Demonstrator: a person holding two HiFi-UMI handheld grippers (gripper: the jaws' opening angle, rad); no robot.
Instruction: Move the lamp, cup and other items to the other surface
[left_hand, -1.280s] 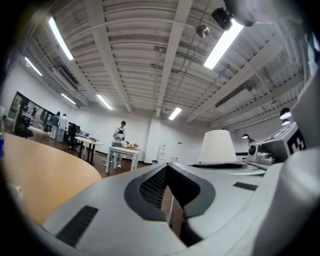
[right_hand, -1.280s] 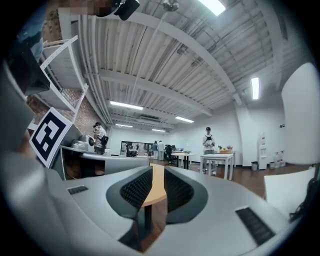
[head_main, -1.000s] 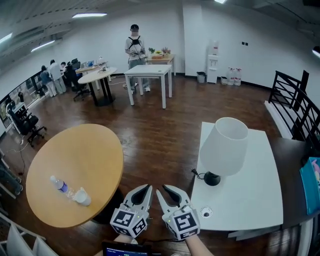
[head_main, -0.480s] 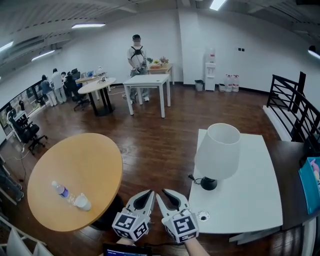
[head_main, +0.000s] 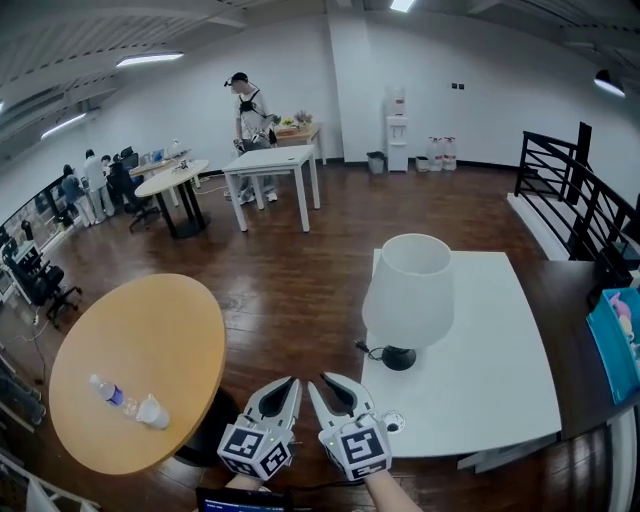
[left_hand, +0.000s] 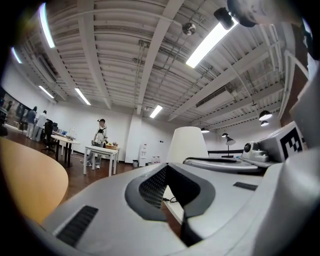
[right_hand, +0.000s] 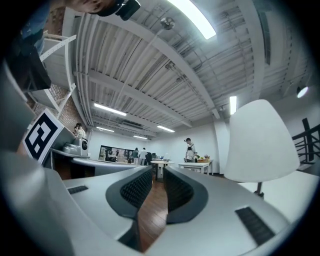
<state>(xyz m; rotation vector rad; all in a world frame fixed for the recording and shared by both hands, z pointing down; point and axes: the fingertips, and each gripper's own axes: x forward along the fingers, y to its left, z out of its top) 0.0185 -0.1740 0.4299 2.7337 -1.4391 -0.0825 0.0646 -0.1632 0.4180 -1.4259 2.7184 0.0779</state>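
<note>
A lamp (head_main: 408, 290) with a white shade and a black base stands on the white table (head_main: 490, 390) at the right. Its shade also shows in the left gripper view (left_hand: 187, 145) and the right gripper view (right_hand: 260, 140). A pale cup (head_main: 152, 411) and a water bottle (head_main: 105, 393) lie on the round wooden table (head_main: 140, 340) at the left. My left gripper (head_main: 288, 384) (left_hand: 167, 167) is shut and holds nothing. My right gripper (head_main: 326, 384) (right_hand: 158, 171) has a narrow gap between its jaws and is empty. Both hang side by side over the floor between the tables.
A small round clear thing (head_main: 392, 423) sits near the white table's front corner. A dark counter with a blue thing (head_main: 615, 350) and a black railing (head_main: 570, 190) stand at the right. Far off are a person (head_main: 245, 110), a white table (head_main: 270, 160) and desks with more people.
The whole view has slid left and the lamp sits nearer the middle. Both grippers keep their place at the bottom edge, with their jaws unchanged.
</note>
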